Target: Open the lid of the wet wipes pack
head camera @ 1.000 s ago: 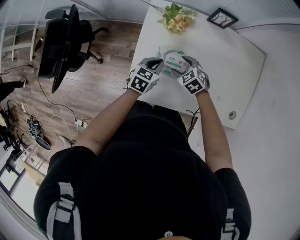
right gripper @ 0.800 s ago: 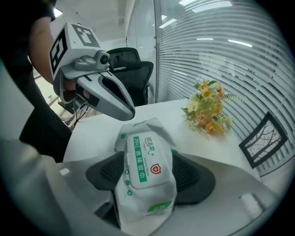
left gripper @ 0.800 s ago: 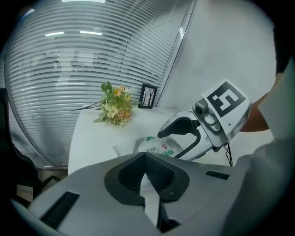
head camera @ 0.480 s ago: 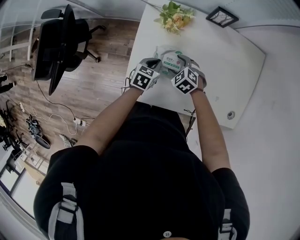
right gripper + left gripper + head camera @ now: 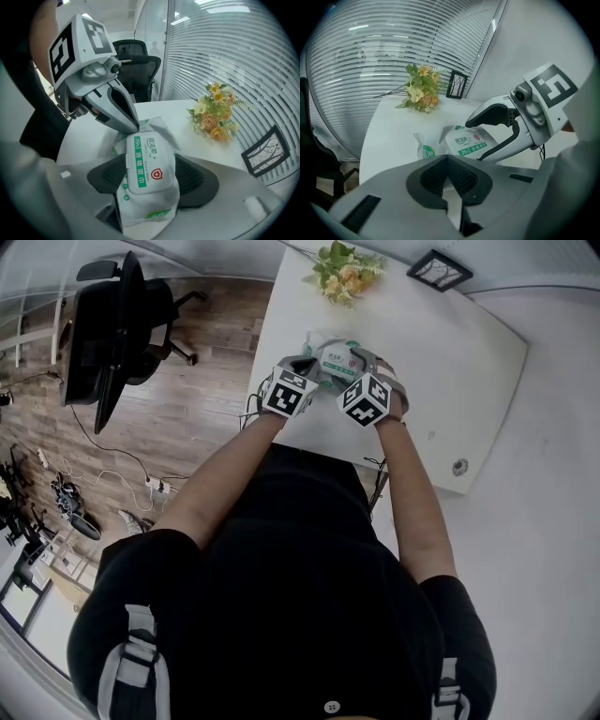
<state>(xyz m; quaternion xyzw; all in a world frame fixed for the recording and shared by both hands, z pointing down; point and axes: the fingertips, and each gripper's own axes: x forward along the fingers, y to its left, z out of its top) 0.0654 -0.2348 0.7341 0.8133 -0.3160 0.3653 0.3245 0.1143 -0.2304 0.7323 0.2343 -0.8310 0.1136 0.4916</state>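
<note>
The right gripper (image 5: 152,177) has its fingers (image 5: 194,180) spread to the width of the wet wipes pack (image 5: 140,206) and clamped on its two long sides. The white lid (image 5: 146,161) faces up and lies flat and closed. The left gripper (image 5: 449,161) has its fingers (image 5: 119,108) pressed together into one point. That point touches the pack's far end by the lid's corner, though I can't tell if it pinches any wrapper. The pack sits over the near-left part of the white counter (image 5: 450,362), well short of the flowers (image 5: 343,273).
</note>
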